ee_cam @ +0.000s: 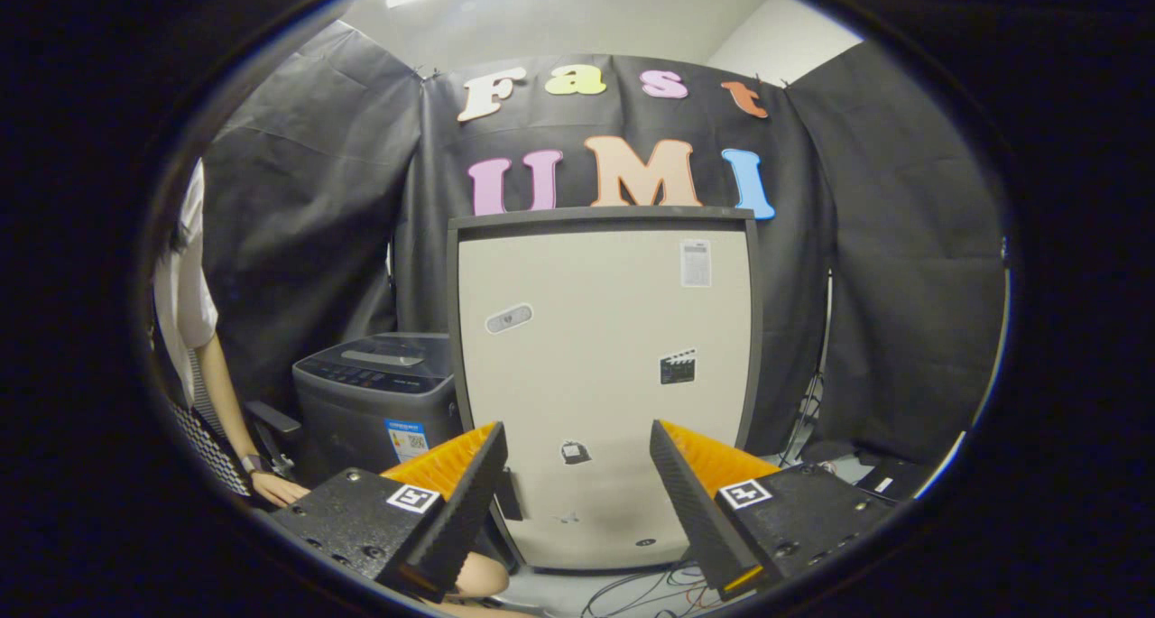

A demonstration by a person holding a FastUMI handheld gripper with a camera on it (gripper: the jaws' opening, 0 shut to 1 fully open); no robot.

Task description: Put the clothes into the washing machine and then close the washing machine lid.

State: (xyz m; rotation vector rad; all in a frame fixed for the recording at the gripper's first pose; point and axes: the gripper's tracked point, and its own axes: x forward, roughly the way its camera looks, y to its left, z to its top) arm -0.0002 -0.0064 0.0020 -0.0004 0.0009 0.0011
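Grey washing machine (377, 392) stands beyond our left finger with its lid (383, 358) down; our gripper (577, 492) gapes wide, holding nothing, and we see no clothes, so the step stays unsettled

dark grey top-load washing machine (374, 392), lid down flat, upright on the floor, left of and beyond the fingers, just beside a tall beige panel (605, 374).

The hand-held gripper (577, 492) has ridged fingers and square tag markers, jaws apart.
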